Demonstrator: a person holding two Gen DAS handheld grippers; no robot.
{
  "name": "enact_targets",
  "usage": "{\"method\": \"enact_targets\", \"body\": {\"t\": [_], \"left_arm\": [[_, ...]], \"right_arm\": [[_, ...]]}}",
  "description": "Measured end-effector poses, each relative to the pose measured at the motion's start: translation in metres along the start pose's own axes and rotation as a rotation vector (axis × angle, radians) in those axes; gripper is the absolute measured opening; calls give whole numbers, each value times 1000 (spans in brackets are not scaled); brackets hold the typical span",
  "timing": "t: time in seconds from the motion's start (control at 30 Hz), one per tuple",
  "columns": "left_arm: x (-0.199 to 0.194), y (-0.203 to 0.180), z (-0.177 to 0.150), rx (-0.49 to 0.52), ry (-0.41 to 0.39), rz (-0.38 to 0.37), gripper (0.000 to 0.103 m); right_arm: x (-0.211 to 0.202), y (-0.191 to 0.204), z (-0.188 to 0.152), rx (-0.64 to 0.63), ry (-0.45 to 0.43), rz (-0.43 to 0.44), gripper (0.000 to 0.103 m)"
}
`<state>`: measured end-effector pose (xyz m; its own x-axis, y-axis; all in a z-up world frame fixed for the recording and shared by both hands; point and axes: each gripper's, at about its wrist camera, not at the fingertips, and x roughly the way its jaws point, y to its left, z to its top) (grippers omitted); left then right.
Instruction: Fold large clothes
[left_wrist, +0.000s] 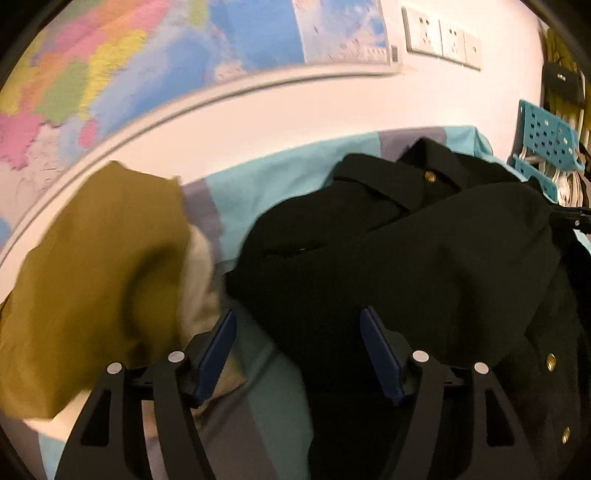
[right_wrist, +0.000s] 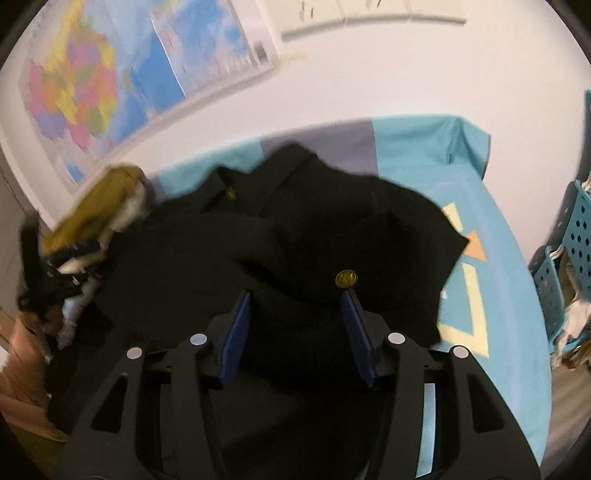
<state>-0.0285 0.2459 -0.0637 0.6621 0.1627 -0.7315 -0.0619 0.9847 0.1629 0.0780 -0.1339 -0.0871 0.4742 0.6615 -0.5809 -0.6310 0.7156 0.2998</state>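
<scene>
A black coat (left_wrist: 388, 251) with gold buttons lies crumpled on a teal and grey bed sheet (left_wrist: 258, 177). My left gripper (left_wrist: 297, 328) is open and empty, low over the coat's left edge. In the right wrist view the coat (right_wrist: 314, 229) fills the middle. My right gripper (right_wrist: 295, 306) is open over the coat, just below a gold button (right_wrist: 345, 277). Its jaws stand wide apart with coat fabric beneath them. The left gripper shows dimly at the far left of the right wrist view (right_wrist: 44, 269).
An olive-green garment with pale lining (left_wrist: 96, 280) lies left of the coat; it also shows in the right wrist view (right_wrist: 99, 199). A map (left_wrist: 110, 66) hangs on the white wall behind. Teal perforated baskets (right_wrist: 576, 251) stand at the right of the bed.
</scene>
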Motion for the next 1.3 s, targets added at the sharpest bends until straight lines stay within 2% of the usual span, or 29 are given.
{"method": "enact_targets", "body": {"t": [0.07, 0.17, 0.27, 0.37, 0.5, 0.6, 0.7, 0.77, 0.83, 0.87, 0.9, 0.97, 1.0, 1.03, 1.1, 1.2, 1.23, 1.3], "left_arm": [[-17, 7, -10, -11, -15, -32, 70], [-41, 17, -33, -25, -9, -85, 76], [-56, 24, -65, -66, 45, -199, 78], [-62, 24, -92, -94, 84, -245, 78], [-69, 20, -125, -128, 124, -320, 78], [-73, 20, -139, -168, 139, -393, 84], [-79, 15, -150, -176, 143, -411, 87], [-82, 11, -151, -171, 139, -438, 88], [-83, 4, -153, -162, 136, -453, 90], [-84, 1, -153, -155, 136, -446, 90], [-85, -3, -152, -142, 137, -432, 88], [-87, -11, -151, -128, 133, -423, 72], [-87, -13, -149, -133, 137, -420, 51], [-87, -13, -149, -143, 147, -420, 35], [-86, -9, -144, -181, 162, -396, 23], [-99, 9, -138, -269, 129, -456, 19], [-106, 13, -135, -285, 113, -473, 19], [-121, 15, -130, -287, 87, -513, 19]], "right_arm": [[-26, 0, -11, 2, -32, 49, 60], [-62, -4, -40, 22, -33, 145, 62], [-87, -8, -81, 53, 1, 148, 64], [-100, -8, -122, 96, 34, 161, 64], [-107, 12, -160, 107, 39, 255, 67], [-104, 23, -168, 95, 25, 310, 73], [-93, 34, -169, 95, 22, 377, 74], [-88, 43, -166, 69, 11, 393, 80], [-83, 47, -162, 77, -4, 426, 80], [-80, 49, -161, 85, -3, 434, 70], [-77, 52, -160, 83, 8, 444, 47], [-74, 52, -158, 110, 16, 452, 17], [-79, 48, -156, 136, -1, 452, 15], [-88, 42, -155, 159, -23, 451, 14], [-124, 29, -150, 201, -126, 466, 10], [-185, 19, -147, 213, -267, 405, 4], [-217, 14, -148, 210, -328, 337, 4], [-249, 8, -153, 199, -361, 221, 4]]}}
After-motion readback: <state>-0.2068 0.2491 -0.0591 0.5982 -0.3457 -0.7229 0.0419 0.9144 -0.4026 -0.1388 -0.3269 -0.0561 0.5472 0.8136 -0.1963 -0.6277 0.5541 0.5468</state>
